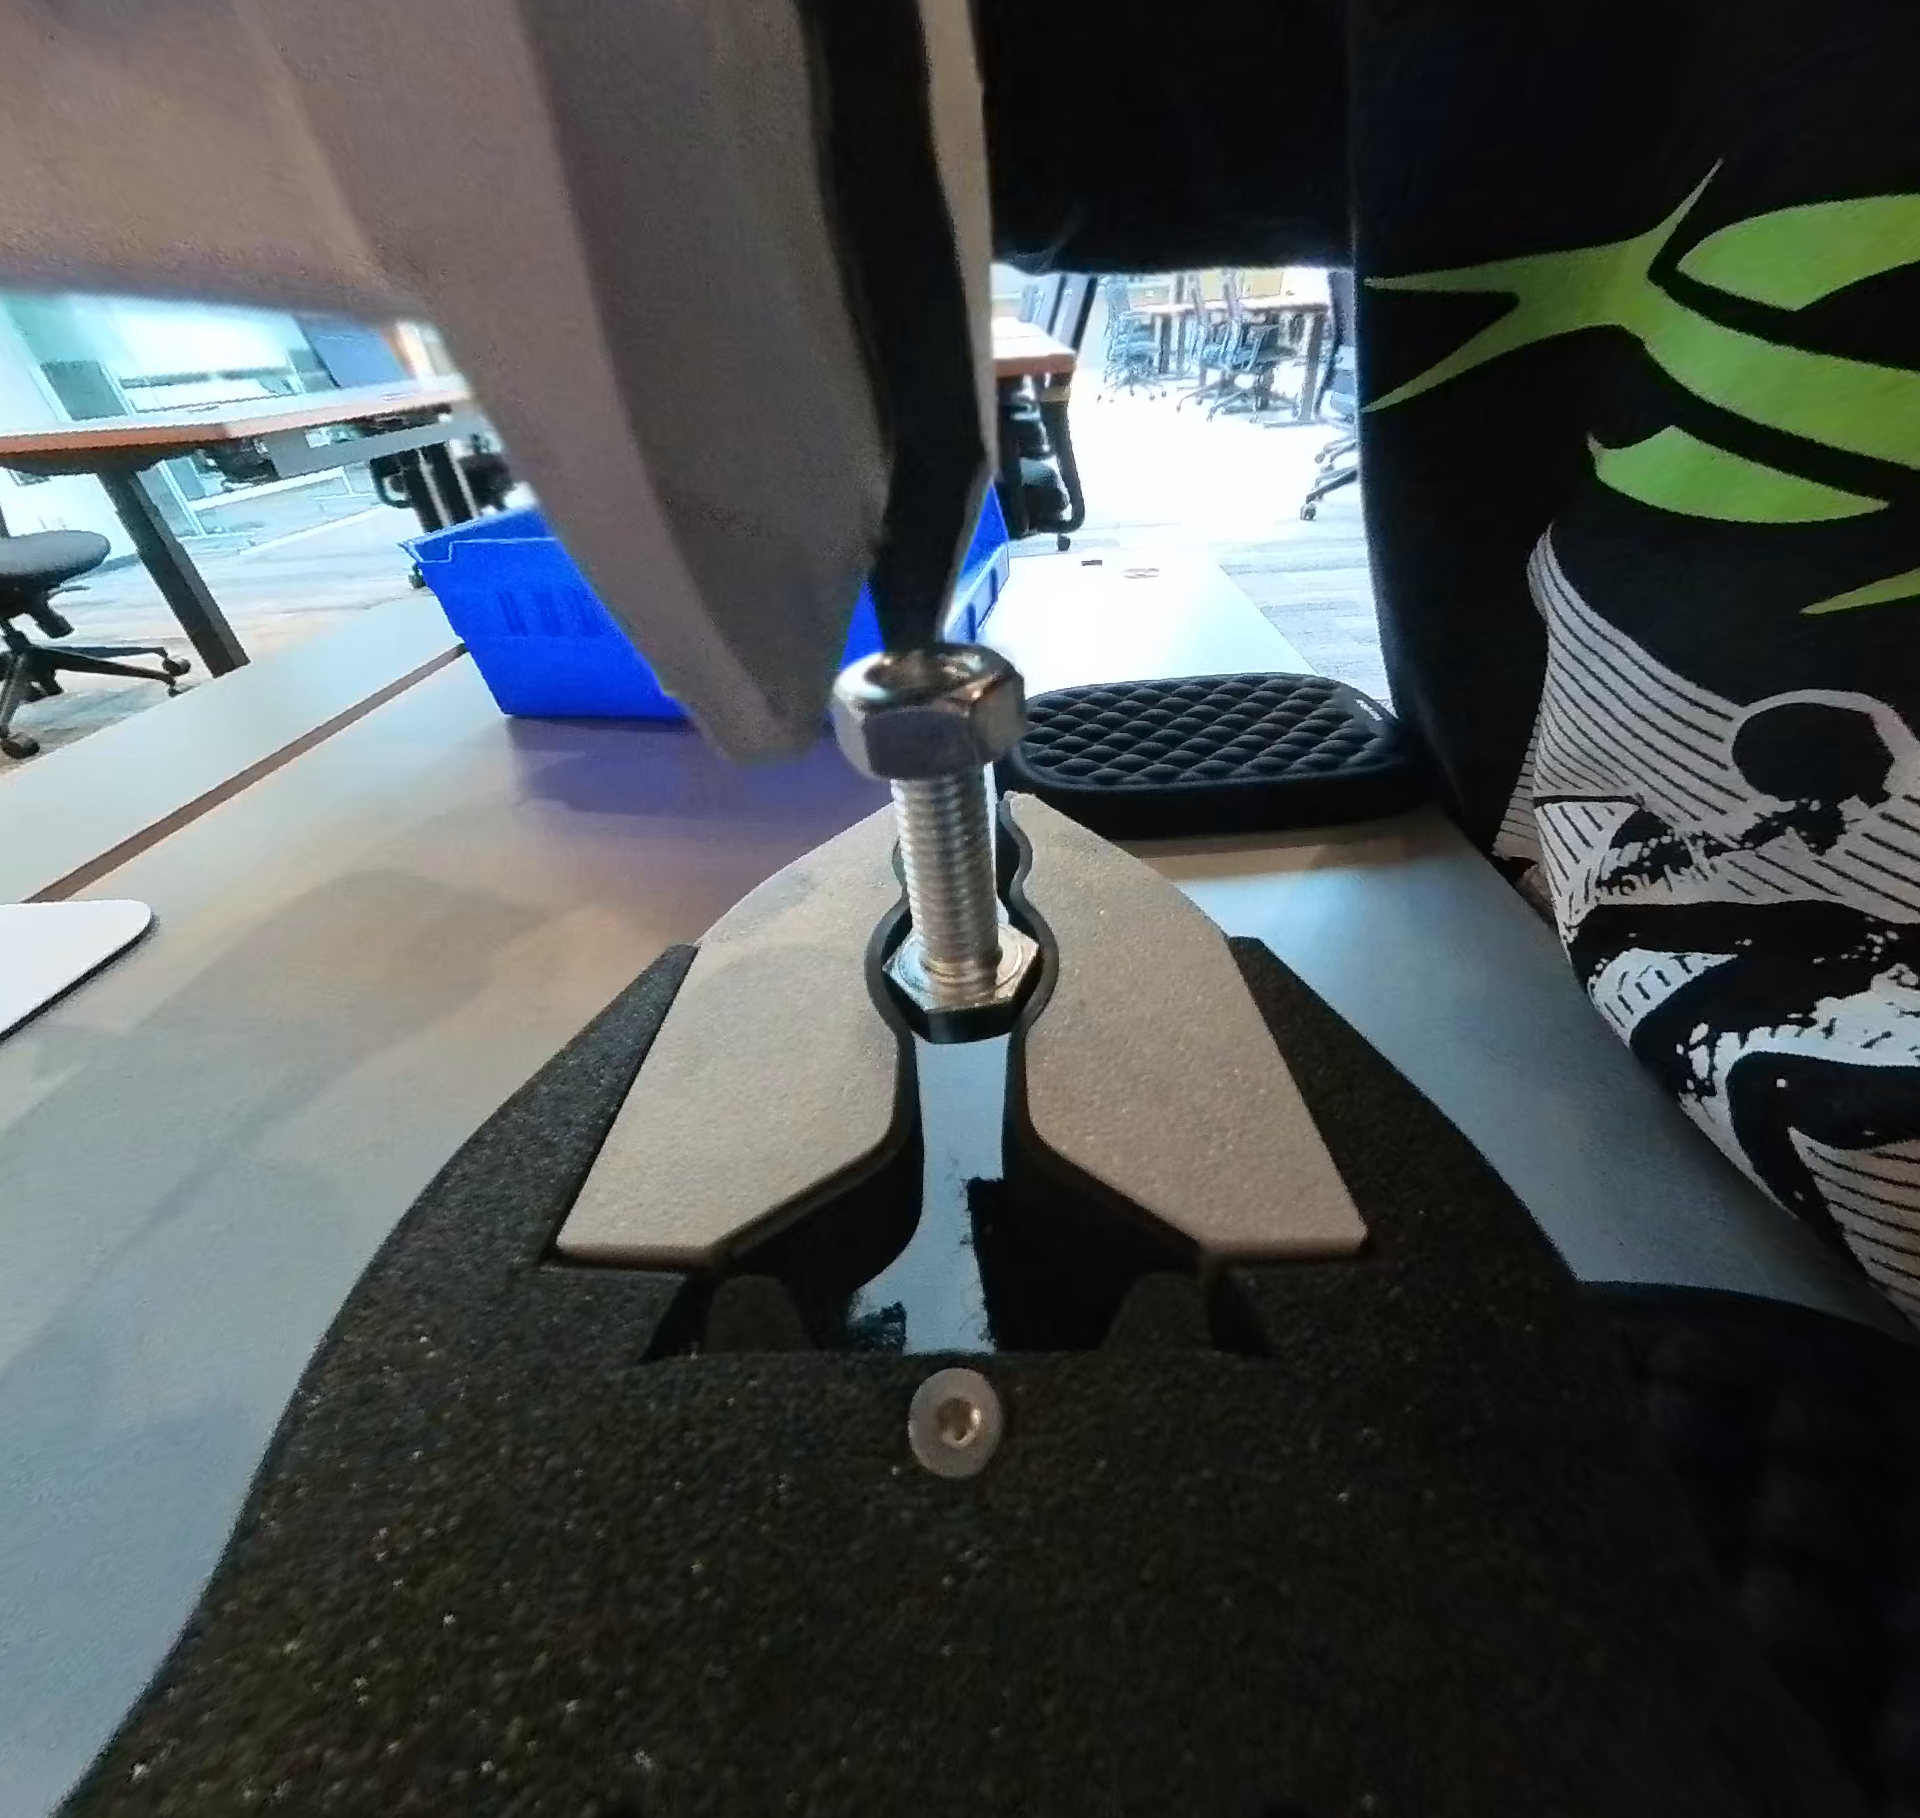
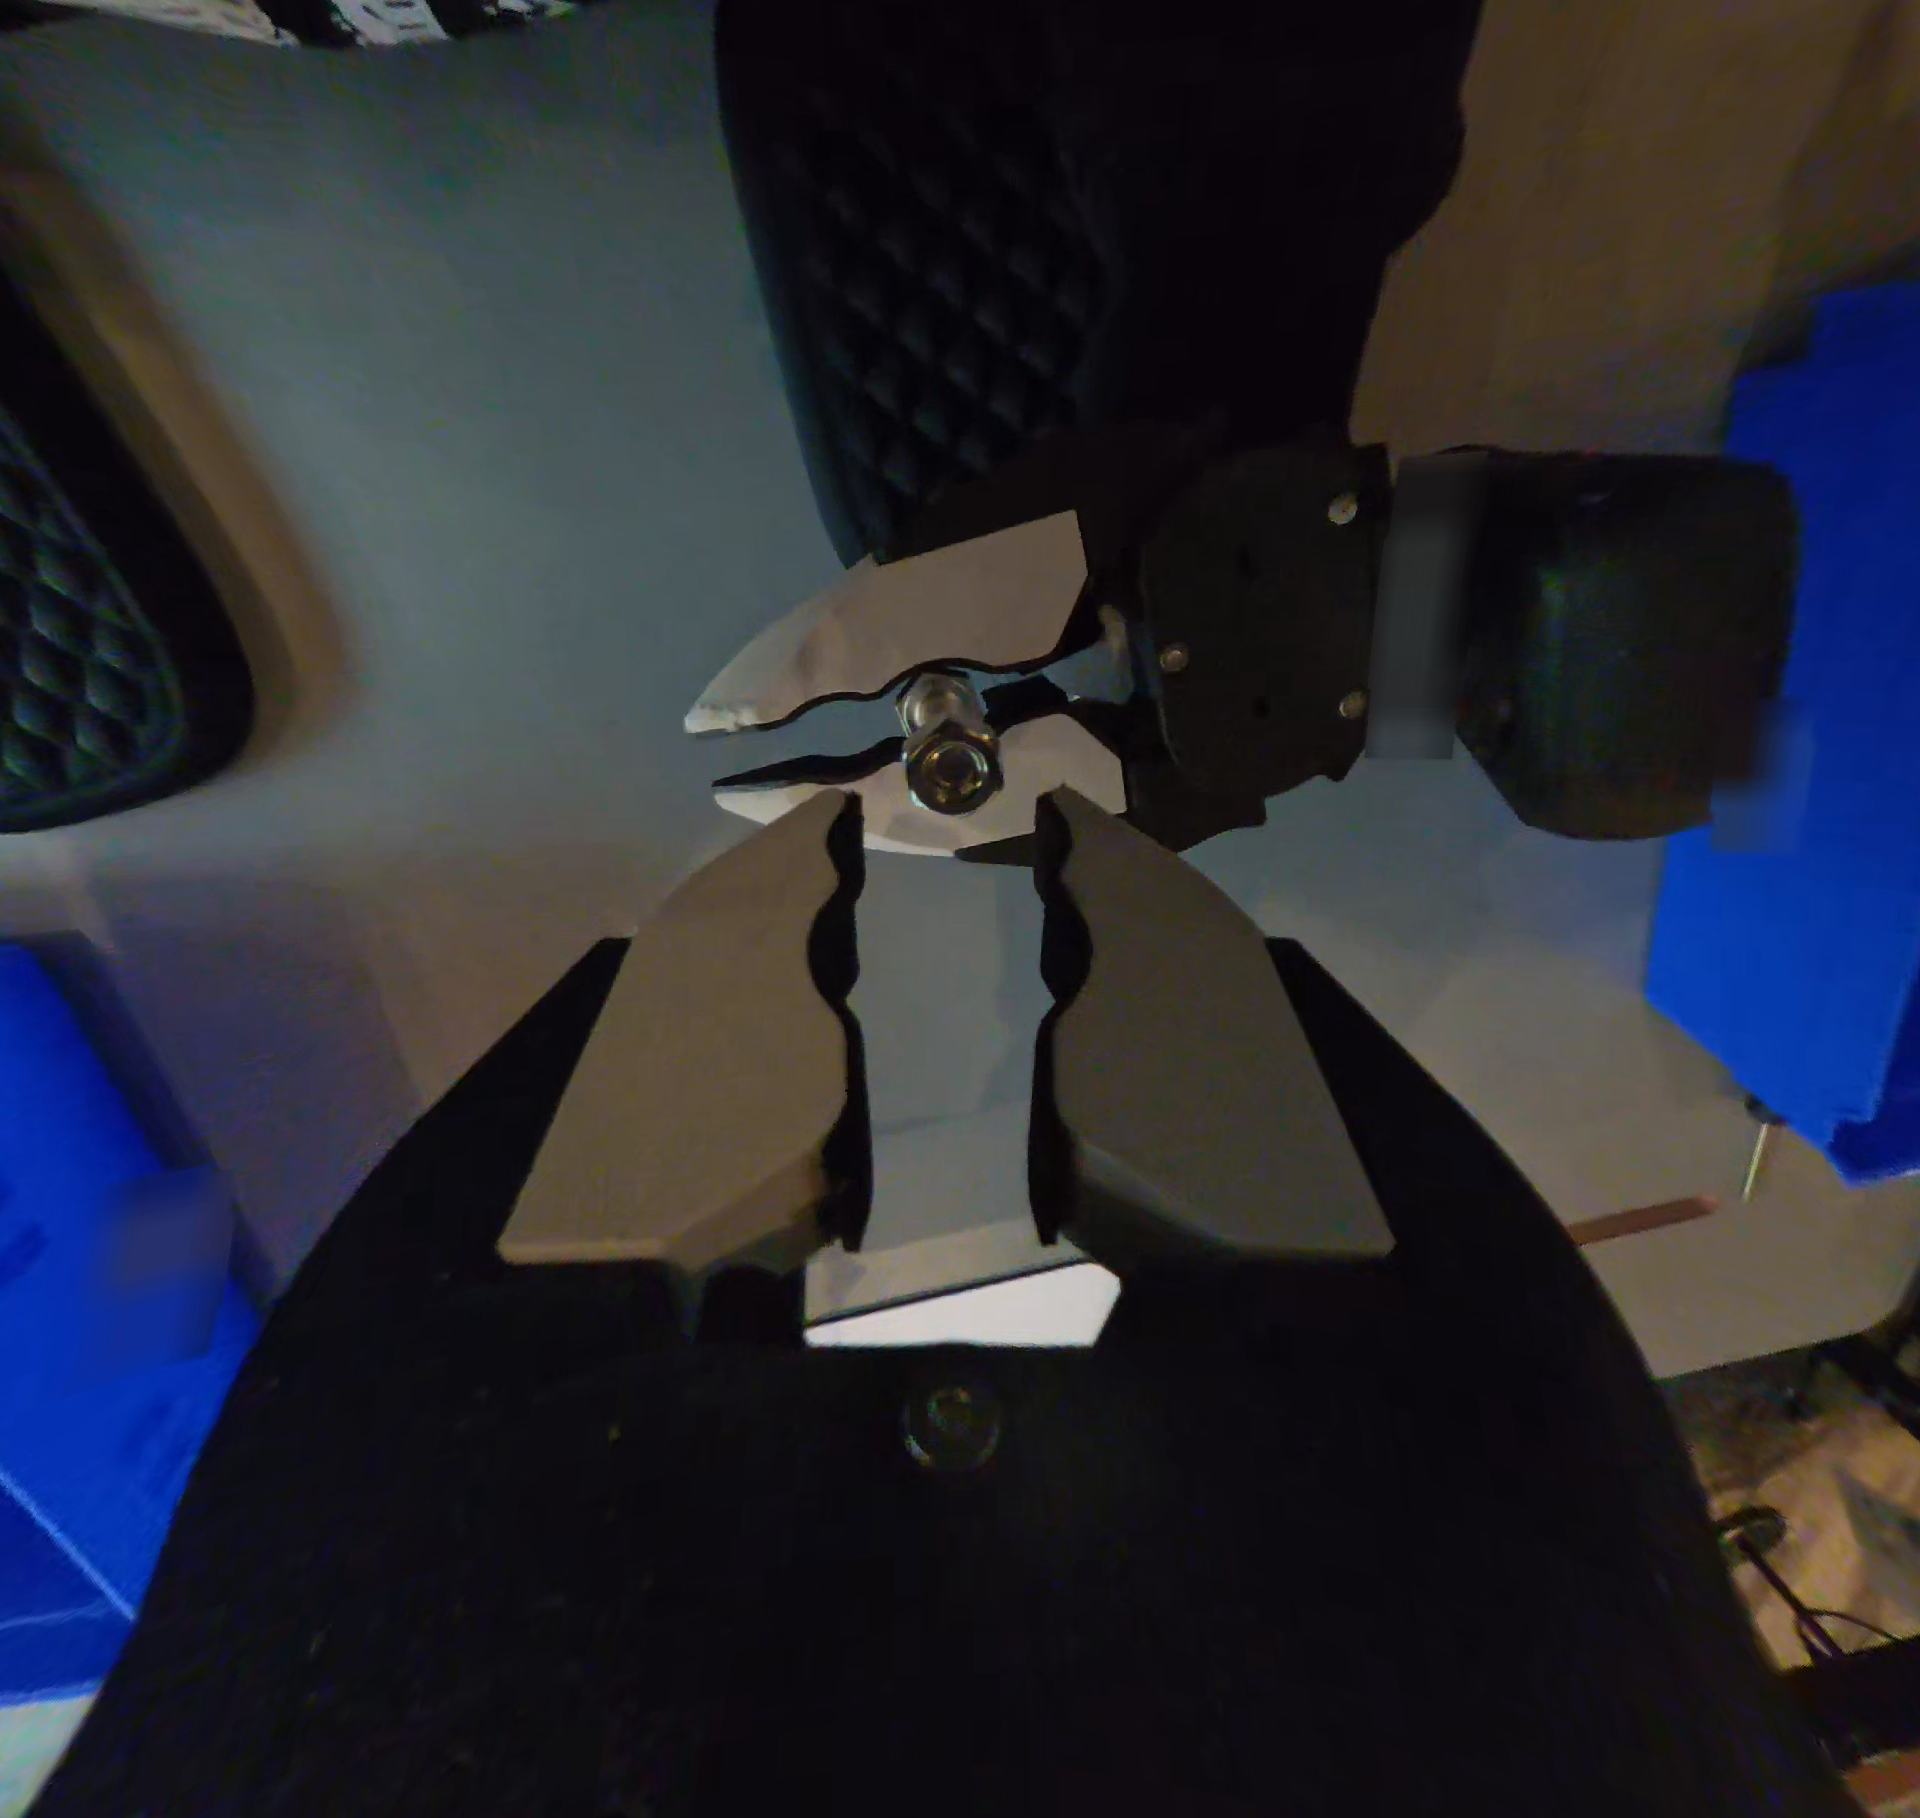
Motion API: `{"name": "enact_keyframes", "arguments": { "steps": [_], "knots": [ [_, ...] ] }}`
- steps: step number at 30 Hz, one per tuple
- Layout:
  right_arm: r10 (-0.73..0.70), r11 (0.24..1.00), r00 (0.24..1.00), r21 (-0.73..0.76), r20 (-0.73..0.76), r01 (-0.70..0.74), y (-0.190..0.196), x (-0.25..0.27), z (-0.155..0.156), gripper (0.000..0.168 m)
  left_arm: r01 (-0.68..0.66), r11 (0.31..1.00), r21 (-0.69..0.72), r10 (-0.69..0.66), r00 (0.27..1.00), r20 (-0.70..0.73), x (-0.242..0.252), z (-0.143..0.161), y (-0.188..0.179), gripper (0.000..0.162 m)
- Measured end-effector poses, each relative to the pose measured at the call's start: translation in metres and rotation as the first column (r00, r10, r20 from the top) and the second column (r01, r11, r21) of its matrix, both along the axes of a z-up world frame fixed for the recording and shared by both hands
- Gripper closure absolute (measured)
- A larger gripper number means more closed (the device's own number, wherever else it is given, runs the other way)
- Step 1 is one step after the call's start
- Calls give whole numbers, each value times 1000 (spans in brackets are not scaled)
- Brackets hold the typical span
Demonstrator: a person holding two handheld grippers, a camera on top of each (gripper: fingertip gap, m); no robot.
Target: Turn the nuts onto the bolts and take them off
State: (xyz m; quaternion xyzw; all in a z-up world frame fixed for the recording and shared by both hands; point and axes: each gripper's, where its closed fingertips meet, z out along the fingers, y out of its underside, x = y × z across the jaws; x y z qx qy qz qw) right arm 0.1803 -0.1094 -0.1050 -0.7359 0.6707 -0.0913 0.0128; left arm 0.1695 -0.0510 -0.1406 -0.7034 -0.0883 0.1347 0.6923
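- Left wrist view: you work over a pale grey desk [image 1: 312, 989] in an open office, with a blue plastic bin [image 1: 551, 625] and a black quilted pad [image 1: 1205, 740] behind.
- Your left gripper [image 1: 961, 927] is closed on the hexagonal head of the silver threaded steel bolt [image 1: 945, 885], holding it upright.
- The silver hexagonal steel nut [image 1: 928, 719] sits at the top of the threads; the right gripper [image 1: 894, 667] comes down onto it from above.
- Right wrist view: looking down, your right gripper [image 2: 940, 823] has its fingers parted, just above the nut [image 2: 951, 776]; it has hold of nothing.
- Judgement: nut and bolt are small, light, rigid and slick. Take the nut by two opposite flats; corners will likely slip.
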Motion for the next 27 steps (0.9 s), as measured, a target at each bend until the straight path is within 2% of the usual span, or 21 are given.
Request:
{"name": "enact_keyframes", "arguments": {
  "steps": [5,7,11,14,17,19,25,27],
  "knots": [
    [27,1000,1000,9,1,-27,-1,2,-5,151,3,1000,-3,-3,1000,2,0,-1,0,151],
    [8,1000,1000,5,1,-8,-1,1,-5,152,1,1000,-1,-1,1000,3,0,0,0,151],
    [-174,985,985,13,-16,174,0,0,-5,152,-8,1000,-1,8,1000,2,-1,0,-1,151],
    [-412,910,910,23,-45,414,2,-1,-6,152,-13,1000,-2,13,1000,2,-2,-1,-1,151],
    [-640,765,766,47,-68,643,7,-1,-6,152,-12,1000,-4,12,1000,2,-2,-1,-1,151],
    [-688,719,721,57,-82,693,10,-2,-6,153,-12,1000,-8,12,1000,0,-2,-1,0,151],
    [-729,674,681,101,-68,731,11,-1,-3,161,-16,1000,3,16,1000,2,-2,0,-1,151],
    [-726,678,685,102,-61,728,11,-1,1,154,-14,1000,3,14,1000,3,-2,0,-1,151]
  ]
}}
